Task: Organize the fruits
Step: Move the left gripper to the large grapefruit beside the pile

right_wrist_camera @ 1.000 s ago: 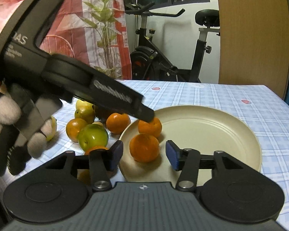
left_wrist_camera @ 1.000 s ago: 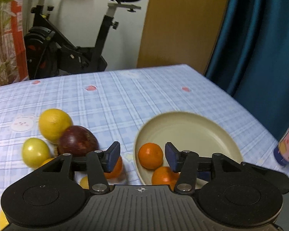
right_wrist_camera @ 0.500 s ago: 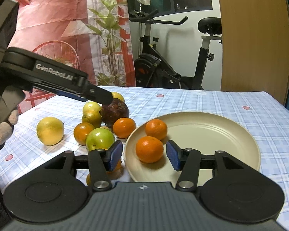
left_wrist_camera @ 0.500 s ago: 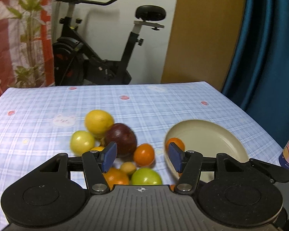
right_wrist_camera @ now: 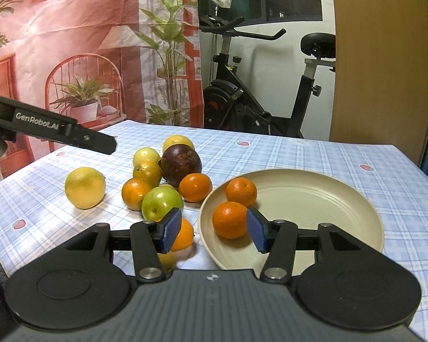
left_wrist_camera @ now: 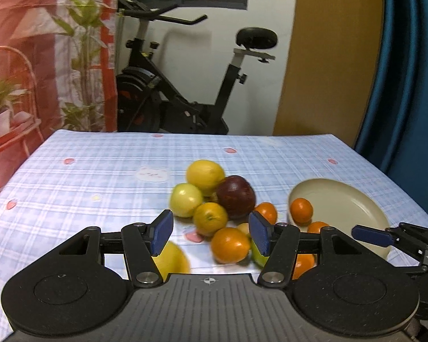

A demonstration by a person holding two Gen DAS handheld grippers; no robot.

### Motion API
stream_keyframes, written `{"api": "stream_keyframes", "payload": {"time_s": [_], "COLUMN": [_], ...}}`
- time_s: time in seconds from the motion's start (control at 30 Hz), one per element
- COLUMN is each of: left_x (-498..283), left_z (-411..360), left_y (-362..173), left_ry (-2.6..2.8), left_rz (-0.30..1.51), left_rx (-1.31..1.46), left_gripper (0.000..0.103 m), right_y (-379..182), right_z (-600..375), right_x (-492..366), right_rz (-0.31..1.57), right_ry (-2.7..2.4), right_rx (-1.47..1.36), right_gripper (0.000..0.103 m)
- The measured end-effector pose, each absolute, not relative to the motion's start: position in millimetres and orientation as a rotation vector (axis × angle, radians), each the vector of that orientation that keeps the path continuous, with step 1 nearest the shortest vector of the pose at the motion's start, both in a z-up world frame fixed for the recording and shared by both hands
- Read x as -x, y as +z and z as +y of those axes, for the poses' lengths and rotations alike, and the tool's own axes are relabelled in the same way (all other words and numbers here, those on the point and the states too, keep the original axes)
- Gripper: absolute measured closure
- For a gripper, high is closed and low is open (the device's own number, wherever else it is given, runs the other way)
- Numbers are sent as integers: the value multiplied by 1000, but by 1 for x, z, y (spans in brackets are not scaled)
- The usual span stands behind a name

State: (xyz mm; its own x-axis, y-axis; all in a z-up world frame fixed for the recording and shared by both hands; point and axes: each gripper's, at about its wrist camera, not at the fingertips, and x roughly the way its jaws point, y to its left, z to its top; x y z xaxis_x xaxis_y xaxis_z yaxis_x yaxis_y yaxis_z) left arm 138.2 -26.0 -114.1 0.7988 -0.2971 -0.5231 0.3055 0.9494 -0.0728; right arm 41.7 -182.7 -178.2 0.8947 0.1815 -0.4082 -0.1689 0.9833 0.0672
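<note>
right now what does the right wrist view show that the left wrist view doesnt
Only the right wrist view: the big yellow citrus in full, apart from the pile, the green apple unhidden, and the whole plate.
Only the left wrist view: the blue curtain and the right claw reaching in over the plate's near edge.
Both: the dark purple fruit, two oranges on the plate, and the exercise bike.

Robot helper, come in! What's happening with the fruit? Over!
Both tongs, left and right, open and empty. Two oranges on plate. Fruit pile waiting beside it. Nothing blocking.
</note>
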Motion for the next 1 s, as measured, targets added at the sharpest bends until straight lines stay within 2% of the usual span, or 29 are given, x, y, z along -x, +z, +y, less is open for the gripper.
{"api": "stream_keyframes", "payload": {"time_s": [0.8, 1.0], "left_x": [-135, -152], "left_z": [2, 34], "left_y": [-134, -124], "left_ry": [-281, -250], "left_rz": [603, 626], "left_rx": [64, 187], "left_gripper": [42, 42], "right_y": [-184, -174], "right_z": [-165, -156], "right_x": [-41, -56], "right_rz": [485, 498], "right_ry": [261, 306], "right_rx": [41, 9], "right_gripper": [53, 52]}}
